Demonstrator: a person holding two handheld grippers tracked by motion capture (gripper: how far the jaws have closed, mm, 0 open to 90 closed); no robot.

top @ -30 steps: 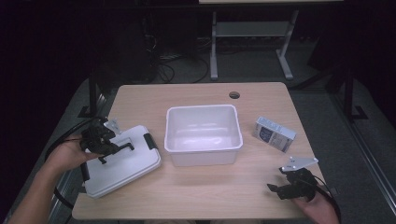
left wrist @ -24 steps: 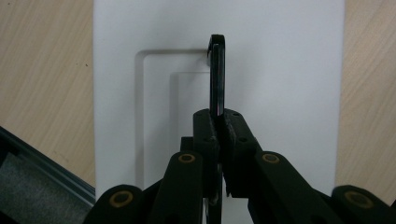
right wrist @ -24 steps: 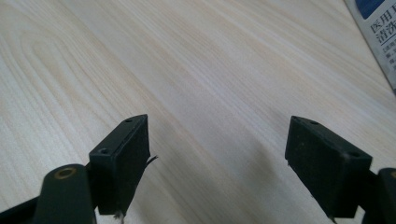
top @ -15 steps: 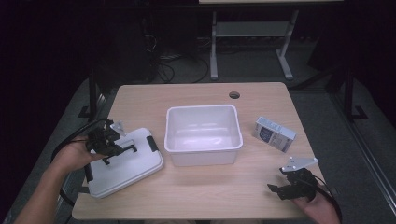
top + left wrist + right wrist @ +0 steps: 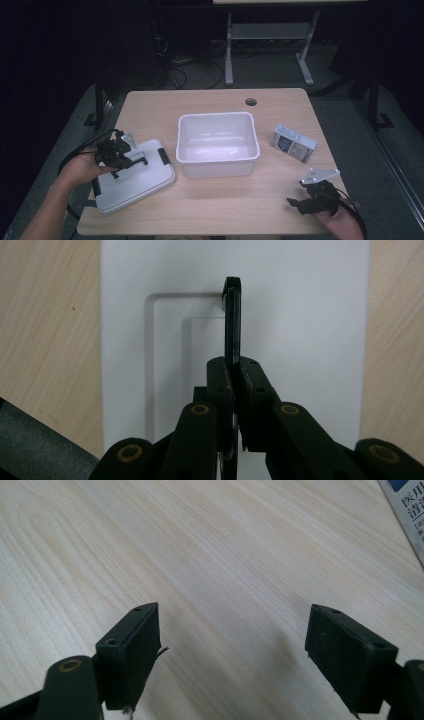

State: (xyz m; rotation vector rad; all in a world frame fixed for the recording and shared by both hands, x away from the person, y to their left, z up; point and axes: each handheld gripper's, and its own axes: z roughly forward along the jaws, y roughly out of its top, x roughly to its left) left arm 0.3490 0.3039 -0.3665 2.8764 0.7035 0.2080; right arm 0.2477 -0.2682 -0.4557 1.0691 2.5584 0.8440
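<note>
Left gripper clamped on black handle of flat white plastic lid, left of white tub; next judged: lift lid onto tub. Right gripper wide open, empty.

Light wood surface w/ rounded corners & a round cable hole near far edge. Grey carpet floor around it. Behind: metal frame of another desk, pale legs w/ crossbar, plus tangle of black cables on floor. Room very dark at back & both sides; light falls mostly on the surface.
</note>
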